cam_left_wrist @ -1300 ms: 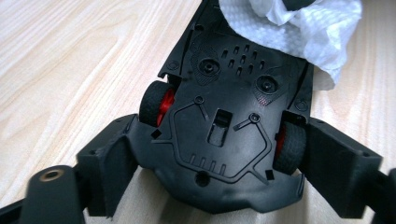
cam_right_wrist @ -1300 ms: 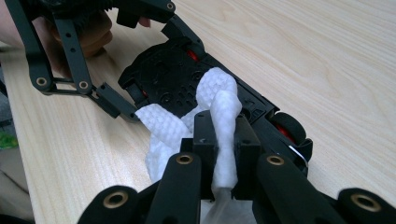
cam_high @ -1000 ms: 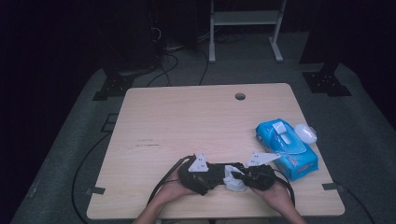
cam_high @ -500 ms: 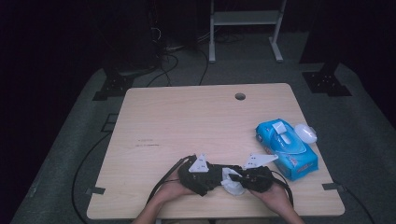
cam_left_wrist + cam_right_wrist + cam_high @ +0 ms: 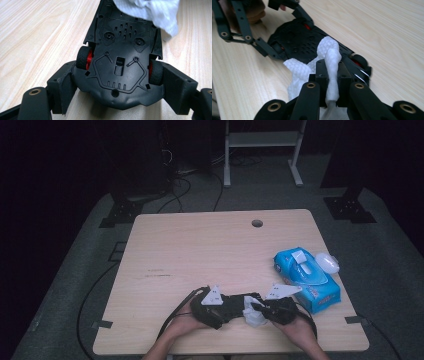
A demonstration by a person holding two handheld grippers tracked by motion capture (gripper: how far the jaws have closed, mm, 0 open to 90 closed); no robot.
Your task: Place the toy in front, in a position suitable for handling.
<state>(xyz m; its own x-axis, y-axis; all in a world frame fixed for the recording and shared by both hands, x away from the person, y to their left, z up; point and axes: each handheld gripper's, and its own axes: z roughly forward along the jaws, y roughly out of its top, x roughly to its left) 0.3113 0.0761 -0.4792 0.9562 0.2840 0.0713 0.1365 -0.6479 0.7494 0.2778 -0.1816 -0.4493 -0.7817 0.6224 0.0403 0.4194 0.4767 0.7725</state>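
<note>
Near the front edge of a pale wooden bench [image 5: 200, 250], two hands work close together, each holding a set of black tongs. Between them lies a black toy car [image 5: 120, 62], turned upside down so that its flat underside faces the camera. In the left gripper view the car's belly shows moulded ribs, screw holes and a row of small vents, with black tyres on red wheel hubs at either side.

The left tongs [image 5: 227, 306] are clamped on the toy car: their two black jaws press against its flanks just behind the wheels, one on each side. These jaws have just been closing in on the car, which sits between them.

The right tongs [image 5: 329, 75] are pinched together on a white cloth wipe [image 5: 329, 62] with a quilted, dimpled texture. The wipe is bunched into a thick twist that rises from between the jaws and rests against the car's underside near one end. In the left gripper view the same wipe drapes over the far end of the car.

From the high view, the left hand [image 5: 182, 325] and the right hand [image 5: 300, 330] enter from the bottom edge, with cables trailing back from the tongs. To the right on the bench, well apart from the car, lies a blue pack of wipes [image 5: 307, 280] with its flap raised, and just beside it a small white oval object [image 5: 327, 262].
</note>
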